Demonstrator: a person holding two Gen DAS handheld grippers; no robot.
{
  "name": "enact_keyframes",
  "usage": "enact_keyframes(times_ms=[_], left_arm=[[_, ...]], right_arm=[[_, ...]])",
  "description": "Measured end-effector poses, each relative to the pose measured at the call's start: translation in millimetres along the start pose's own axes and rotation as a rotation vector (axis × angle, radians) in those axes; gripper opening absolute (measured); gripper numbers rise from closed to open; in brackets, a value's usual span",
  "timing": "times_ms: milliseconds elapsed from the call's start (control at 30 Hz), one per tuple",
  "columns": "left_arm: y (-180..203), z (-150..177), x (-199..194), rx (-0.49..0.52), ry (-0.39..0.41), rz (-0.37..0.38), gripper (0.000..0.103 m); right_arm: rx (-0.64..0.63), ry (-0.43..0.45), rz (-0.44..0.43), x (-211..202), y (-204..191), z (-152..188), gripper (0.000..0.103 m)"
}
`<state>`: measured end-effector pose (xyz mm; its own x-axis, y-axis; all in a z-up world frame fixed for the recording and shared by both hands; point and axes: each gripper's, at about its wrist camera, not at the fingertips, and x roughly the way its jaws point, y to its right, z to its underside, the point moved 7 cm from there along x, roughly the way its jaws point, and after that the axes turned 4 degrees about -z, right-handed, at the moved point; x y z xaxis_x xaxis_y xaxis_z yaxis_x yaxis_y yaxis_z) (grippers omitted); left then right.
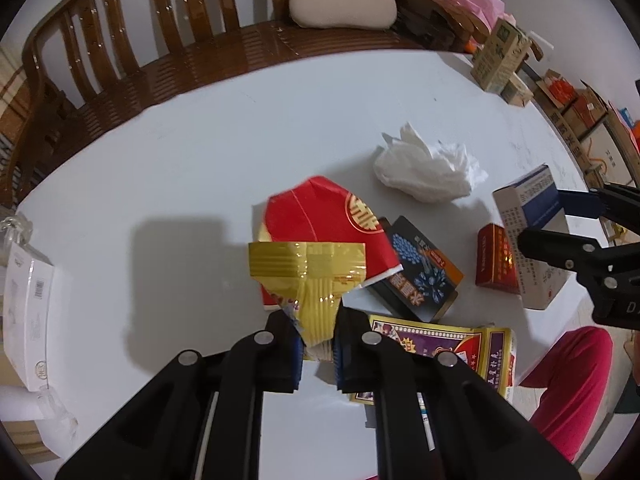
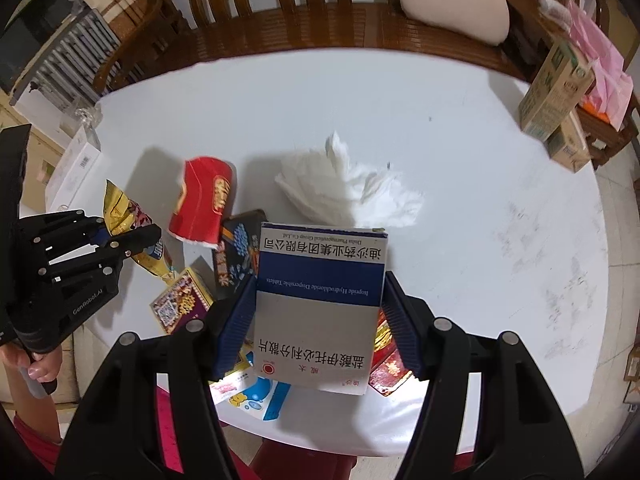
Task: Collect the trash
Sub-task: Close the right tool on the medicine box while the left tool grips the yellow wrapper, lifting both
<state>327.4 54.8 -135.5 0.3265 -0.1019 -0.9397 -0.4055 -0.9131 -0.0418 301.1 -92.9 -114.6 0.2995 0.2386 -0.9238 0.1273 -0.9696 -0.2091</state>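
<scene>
The crinkled gold foil snack wrapper [image 1: 308,280] is pinched in the left claw [image 1: 316,354], lifted over the red paper cup [image 1: 320,220] lying on the white round counter [image 1: 180,168]. The right claw [image 2: 318,320] clamps the white-and-blue cardboard medicine box [image 2: 320,300] above the counter's near edge. Beyond both lies the crumpled white tissue [image 2: 352,192], with the dark printed packet [image 1: 420,268] beside the cup.
</scene>
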Motion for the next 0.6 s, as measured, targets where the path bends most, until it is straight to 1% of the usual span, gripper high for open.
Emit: enact_keyframes(times_ms=[233,333,433,533,600], left_arm=[[-5,-6,-39,-0.027,0.072,-0.015,0.011],[1,-5,-69,-0.022,0.123,-0.032,0.011],[8,-3,-93,-0.03,0.157,-0.027,0.012],[20,5,-119,-0.031,0.187,-0.024,0.011],[29,11,-131,-0.03,0.196,-0.021,0.011]], right_arm=[[-0.048,0.095,0.006,-40,-6,-4,0.062],[-0.077,0.149,0.012,-65,-11,-1,0.062],[-0.111,0.2,0.003,-94,-18,7,0.062],[-0.144,0.249,-0.01,-122,-26,17,0.062],[-0.172,0.286,-0.014,-143,-33,26,0.062]])
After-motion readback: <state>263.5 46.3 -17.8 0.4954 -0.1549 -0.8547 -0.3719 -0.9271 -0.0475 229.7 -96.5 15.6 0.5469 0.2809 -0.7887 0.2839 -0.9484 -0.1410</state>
